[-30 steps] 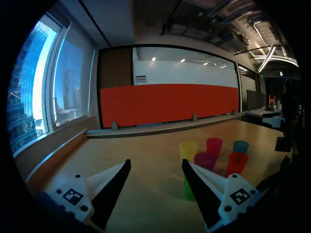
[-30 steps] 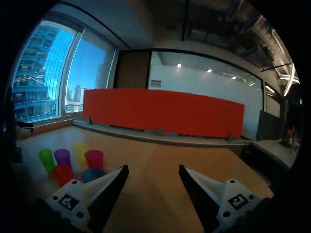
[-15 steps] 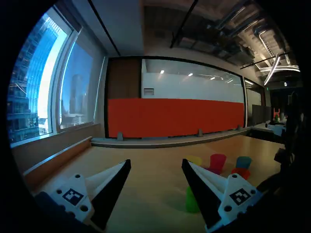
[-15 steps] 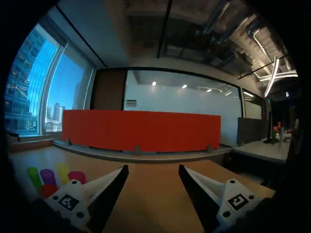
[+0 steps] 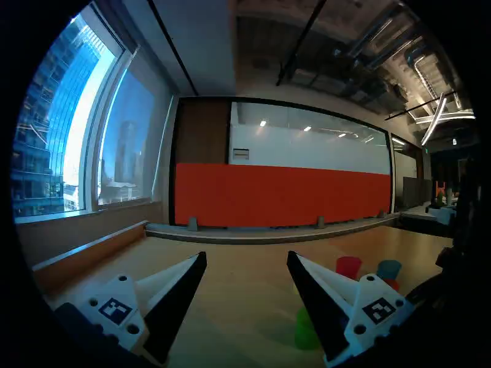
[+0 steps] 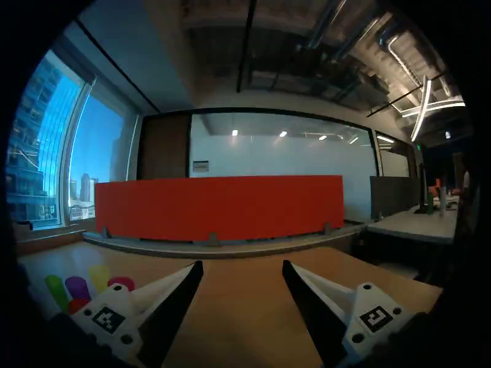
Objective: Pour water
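Observation:
In the left gripper view my left gripper (image 5: 245,288) is open, low over the wooden table (image 5: 245,270), with nothing between its fingers. A green cup (image 5: 304,329) stands just left of its right finger. A pink cup (image 5: 348,267) and a blue cup (image 5: 388,268) stand farther off to the right, partly behind that finger. In the right gripper view my right gripper (image 6: 242,294) is open and holds nothing. To its left, low in that view, stand a green cup (image 6: 56,292), a purple cup (image 6: 77,286), a yellow cup (image 6: 98,276) and a pink cup (image 6: 121,283), partly behind the left finger.
A long orange partition (image 5: 282,195) with glass above runs along the table's far edge (image 6: 215,246). Tall windows (image 5: 67,141) line the left side. Desks (image 6: 417,224) with small items stand at the right.
Both views have tilted upward: the cups have slid lower and more ceiling shows. Both grippers stay open.

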